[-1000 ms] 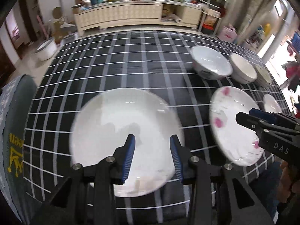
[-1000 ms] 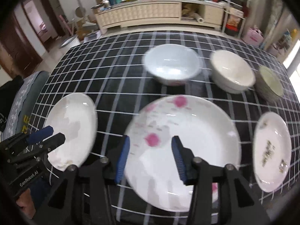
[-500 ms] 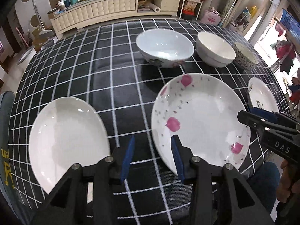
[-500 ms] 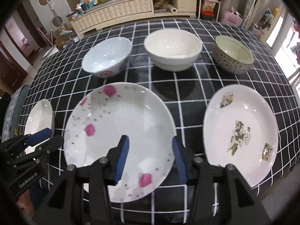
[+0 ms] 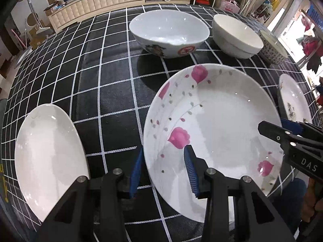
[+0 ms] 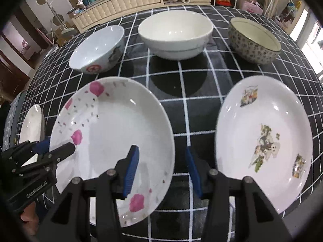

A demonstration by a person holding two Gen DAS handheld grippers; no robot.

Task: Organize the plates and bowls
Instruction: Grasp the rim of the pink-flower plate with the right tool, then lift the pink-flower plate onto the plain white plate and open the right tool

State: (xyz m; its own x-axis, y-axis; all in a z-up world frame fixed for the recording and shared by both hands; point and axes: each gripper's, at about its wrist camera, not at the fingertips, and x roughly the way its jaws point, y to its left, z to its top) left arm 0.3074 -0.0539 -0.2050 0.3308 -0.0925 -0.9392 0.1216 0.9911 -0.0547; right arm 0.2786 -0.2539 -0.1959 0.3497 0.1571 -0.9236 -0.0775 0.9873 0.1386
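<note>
From where I sit nothing is stacked yet: three plates and three bowls all lie singly on the checked tablecloth (image 5: pixel 113 92). Across the far side, from about eleven to one o'clock in the right wrist view, stand the bowl with the red mark (image 6: pixel 98 50), the plain white bowl (image 6: pixel 175 38) and the speckled bowl (image 6: pixel 253 40), each apart from its neighbour. Nearer me lie the plain white plate (image 5: pixel 48 157) at nine o'clock, the pink-flowered plate (image 5: pixel 218 125) in the middle and the picture plate (image 6: pixel 262 139) at three. My left gripper (image 5: pixel 164 171) straddles the flowered plate's left rim, one finger outside it and one over the dish, jaws partly apart and not pressing. My right gripper (image 6: pixel 162 171) straddles the right rim likewise, open and empty. I judge the sorting has barely begun; lifting this plate onto another, then nesting the bowls, all remains.
</note>
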